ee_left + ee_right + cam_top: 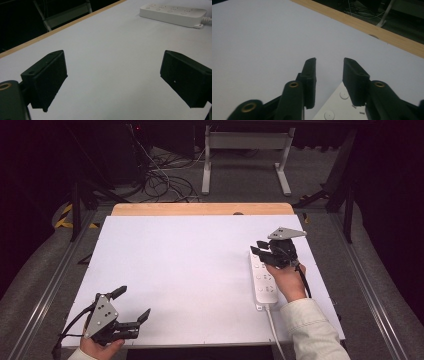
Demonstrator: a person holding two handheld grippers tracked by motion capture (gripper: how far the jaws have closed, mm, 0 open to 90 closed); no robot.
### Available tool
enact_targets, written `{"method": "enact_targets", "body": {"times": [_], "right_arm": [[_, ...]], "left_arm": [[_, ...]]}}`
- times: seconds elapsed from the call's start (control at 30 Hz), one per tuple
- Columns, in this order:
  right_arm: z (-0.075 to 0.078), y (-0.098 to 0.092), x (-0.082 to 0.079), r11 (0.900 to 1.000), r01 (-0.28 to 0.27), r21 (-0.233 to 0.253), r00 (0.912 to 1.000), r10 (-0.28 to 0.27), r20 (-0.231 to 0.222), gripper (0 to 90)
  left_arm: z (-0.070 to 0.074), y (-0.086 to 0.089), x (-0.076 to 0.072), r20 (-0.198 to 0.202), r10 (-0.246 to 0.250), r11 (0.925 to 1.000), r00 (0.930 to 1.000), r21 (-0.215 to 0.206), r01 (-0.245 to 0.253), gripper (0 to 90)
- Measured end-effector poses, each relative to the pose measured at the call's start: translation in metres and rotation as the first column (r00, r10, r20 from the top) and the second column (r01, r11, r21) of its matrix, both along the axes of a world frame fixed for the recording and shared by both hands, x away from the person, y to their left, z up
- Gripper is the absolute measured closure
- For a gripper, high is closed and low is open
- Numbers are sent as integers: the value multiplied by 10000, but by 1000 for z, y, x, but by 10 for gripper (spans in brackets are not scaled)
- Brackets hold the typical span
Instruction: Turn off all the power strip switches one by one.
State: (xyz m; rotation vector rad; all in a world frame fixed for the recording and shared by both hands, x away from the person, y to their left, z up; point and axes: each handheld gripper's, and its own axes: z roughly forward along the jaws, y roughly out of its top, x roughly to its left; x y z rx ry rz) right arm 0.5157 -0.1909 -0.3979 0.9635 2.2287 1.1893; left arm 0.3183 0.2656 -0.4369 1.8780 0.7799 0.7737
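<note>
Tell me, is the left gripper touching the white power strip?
No, the left gripper is open near the table's front left corner, far from the power strip on the right.

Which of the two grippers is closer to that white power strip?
The right gripper: its fingers hover over the far end of the white plastic power strip. The left gripper sits wide open at the table's near left corner.

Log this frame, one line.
left gripper: open, idle near table edge | right gripper: part-open over power strip far end | no grasp
</note>
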Motion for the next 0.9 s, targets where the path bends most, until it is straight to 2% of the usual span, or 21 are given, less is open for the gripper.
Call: {"method": "enact_targets", "body": {"times": [0.07, 0.3, 0.43, 0.53, 0.73, 0.9], "right_arm": [[3, -1, -3, 9999, 22, 164, 10000, -22, 56, 559], [13, -10, -18, 9975, -414, 569, 9990, 402, 219, 329], [17, -17, -36, 9932, -835, 806, 9941, 774, 764, 238], [16, -21, -49, 9903, -938, 1023, 9916, 837, 983, 159], [7, -30, -70, 9822, -1292, 1366, 9864, 1132, 1191, 82], [-9, -42, -85, 9785, -1425, 1492, 9867, 1285, 994, 64]], "left_arm": [[0, 0, 0, 12, -6, 10000, 10000, -11, 6, 74], [0, 1, -1, 14, 10, 10000, 10000, -23, -10, 74], [0, 1, 0, 26, 1, 10000, 10000, -33, -1, 74], [1, 0, -1, 47, 17, 10000, 10000, -1, -17, 74], [1, 0, -2, 7, 38, 9999, 10000, -108, -37, 74], [1, 0, -2, 64, 12, 10000, 10000, -41, -12, 73]]}}
